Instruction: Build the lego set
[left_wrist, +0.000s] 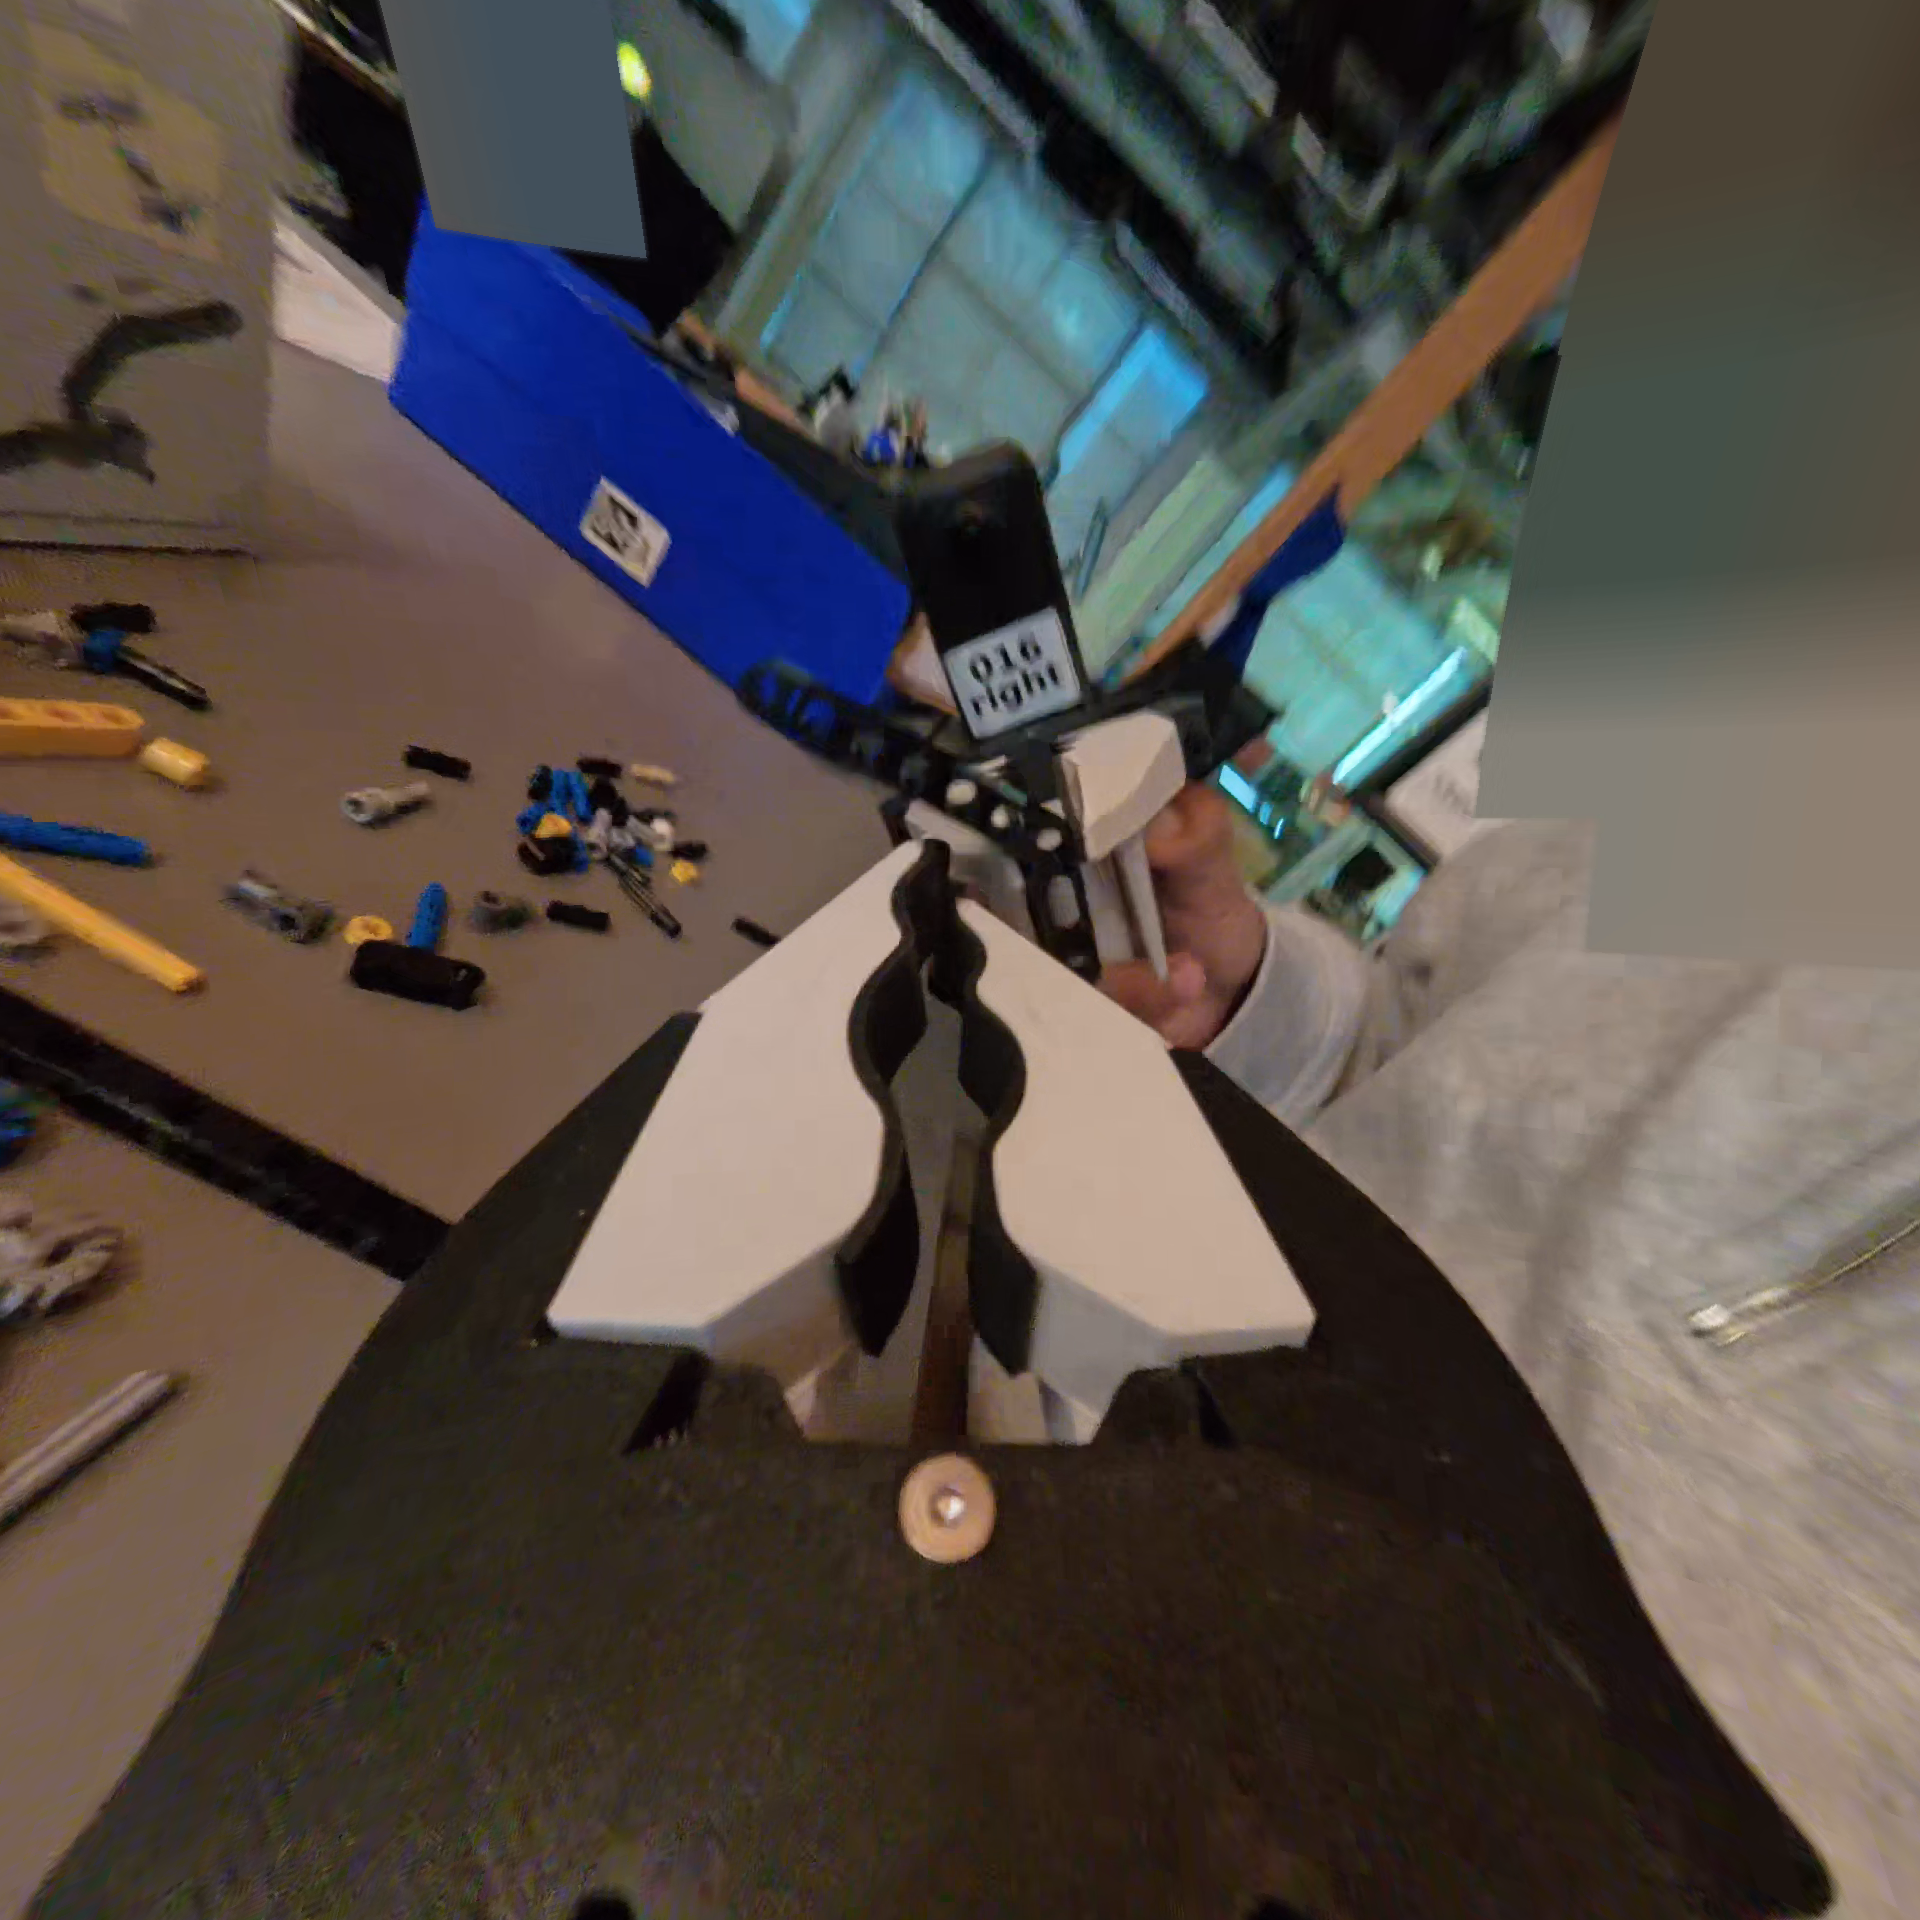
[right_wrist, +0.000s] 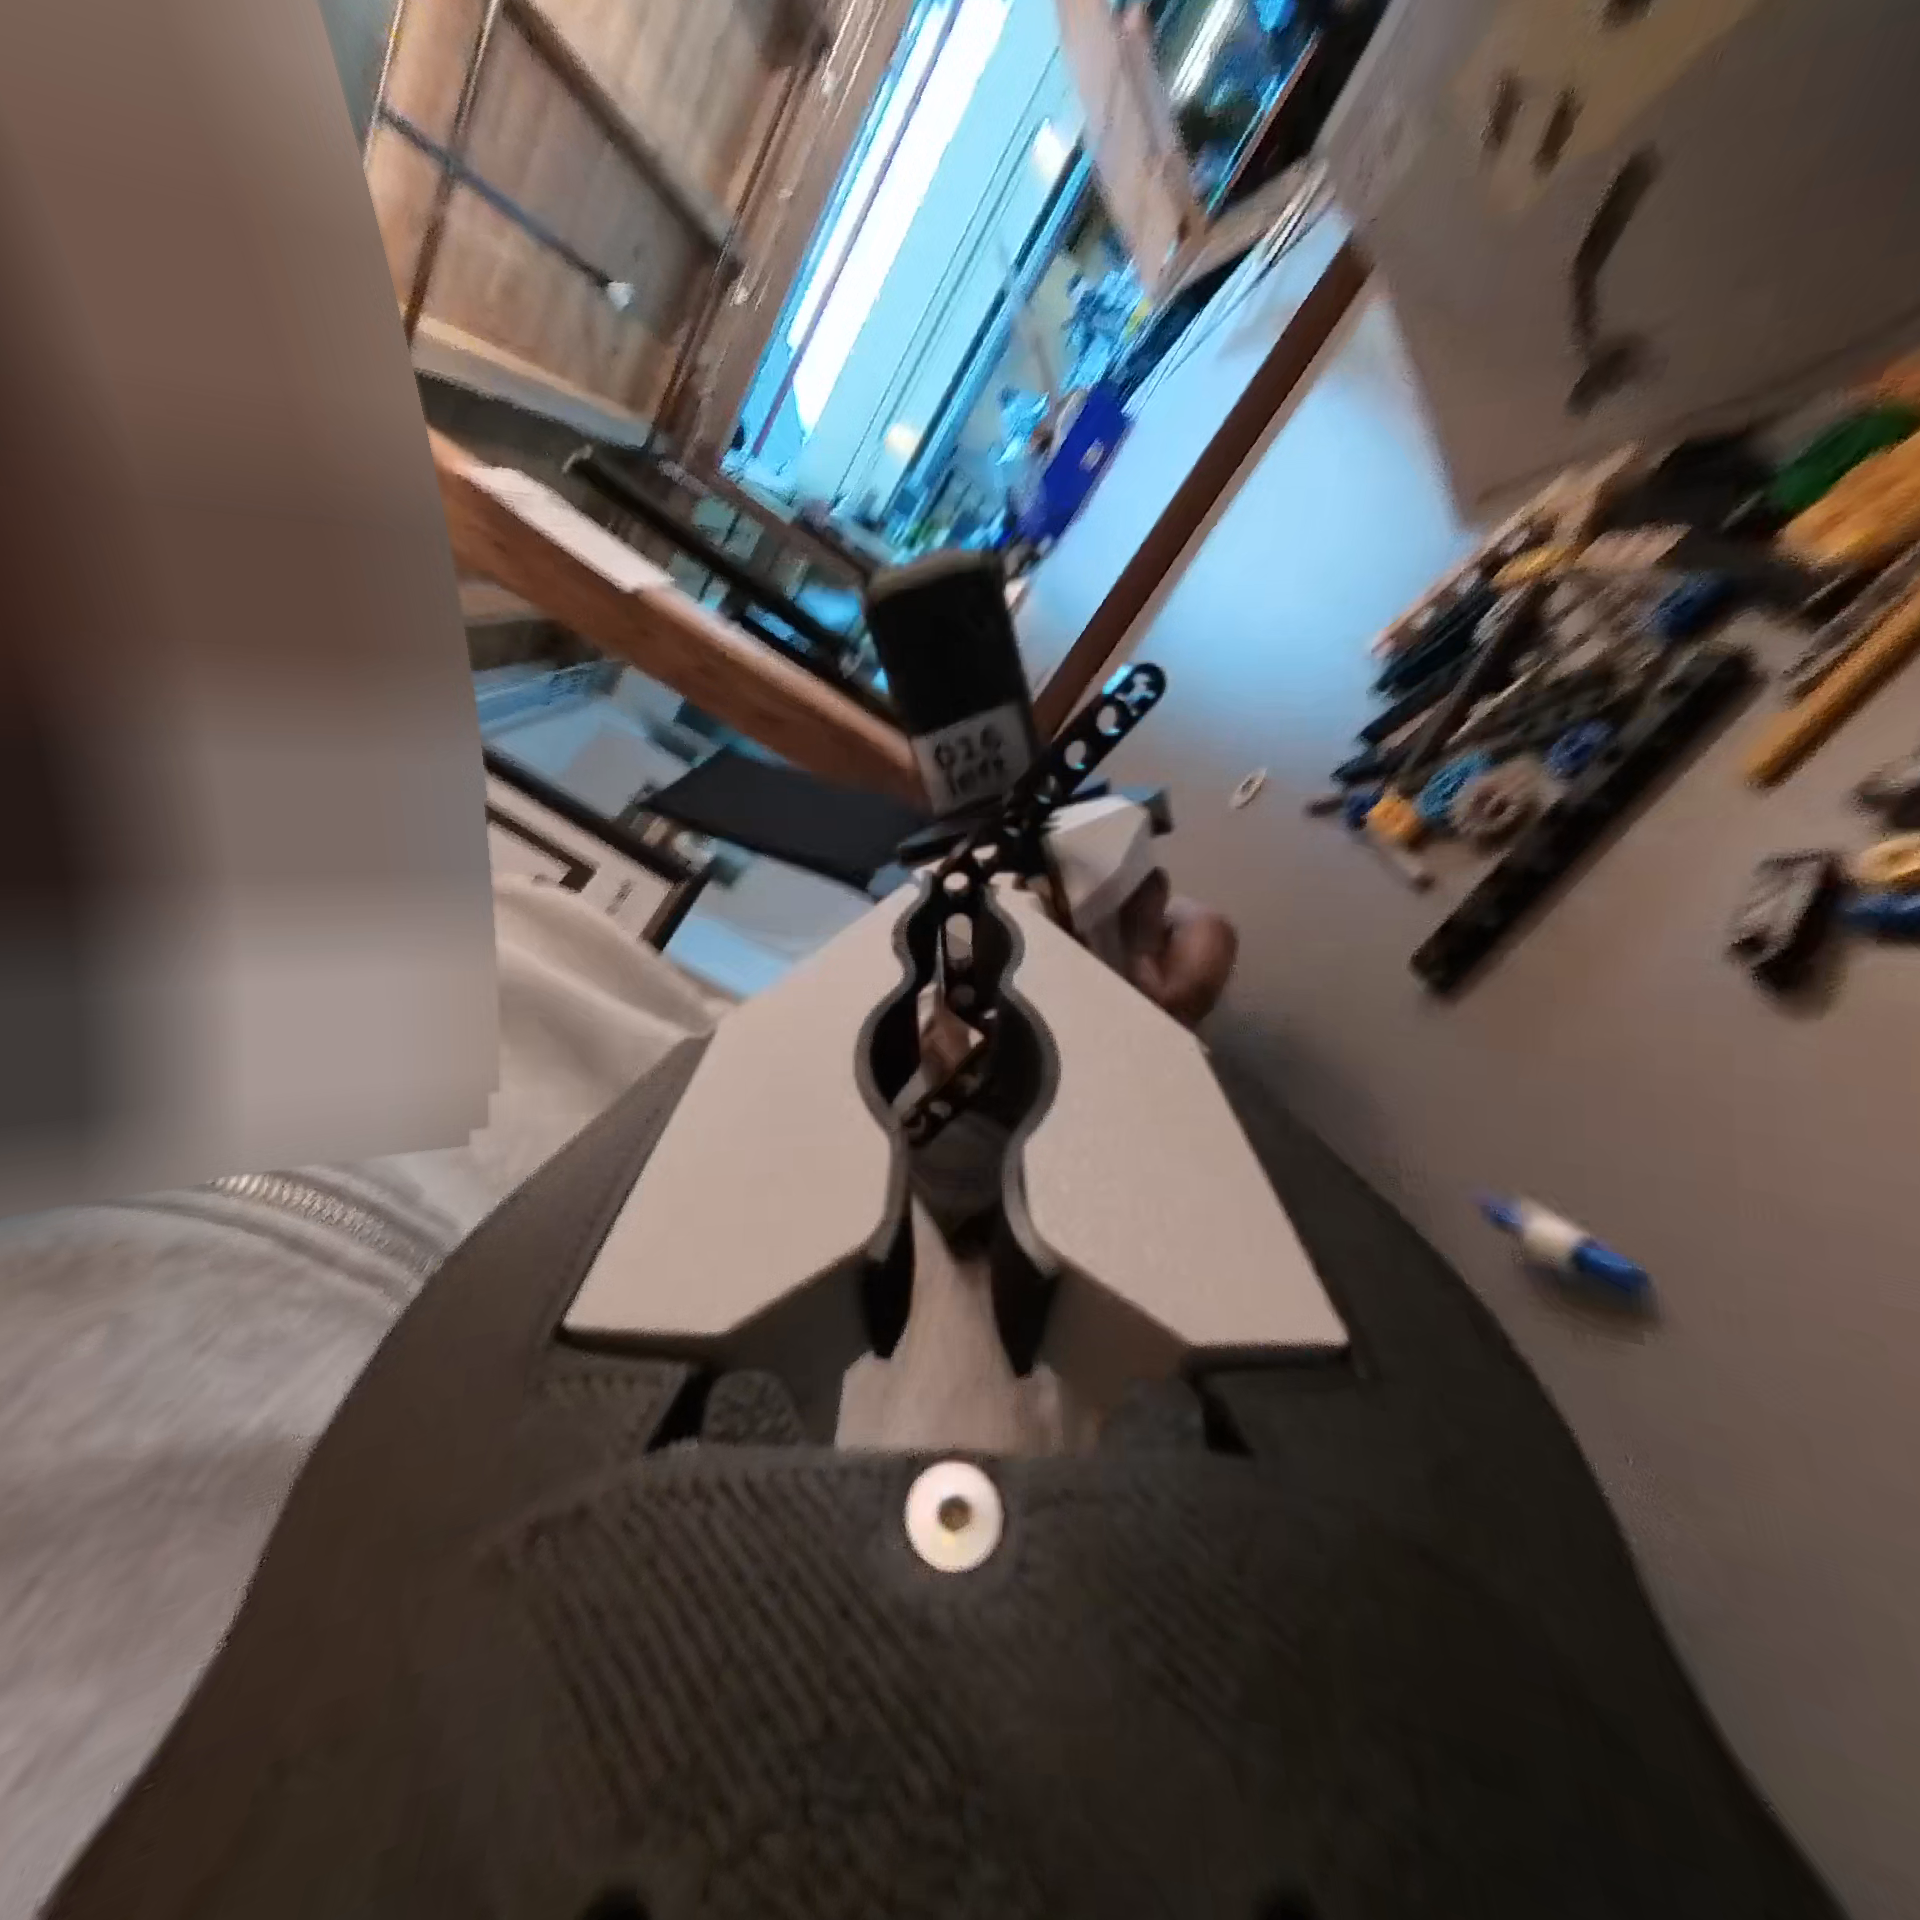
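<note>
Both tongs, left (left_wrist: 932, 868) and right (right_wrist: 961, 894), pinched a black perforated beam assembly (right_wrist: 1081, 743) held aloft between them, while many loose pieces (left_wrist: 597, 821) lay unassembled on the bench (left_wrist: 436, 644), suggesting an early stage.

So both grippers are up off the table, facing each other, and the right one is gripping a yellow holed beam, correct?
Not quite: the holed beam clamped in the right gripper is black, not yellow, as the right wrist view shows. The rest holds: both grippers are raised and face each other, the left gripper close to it.
</note>
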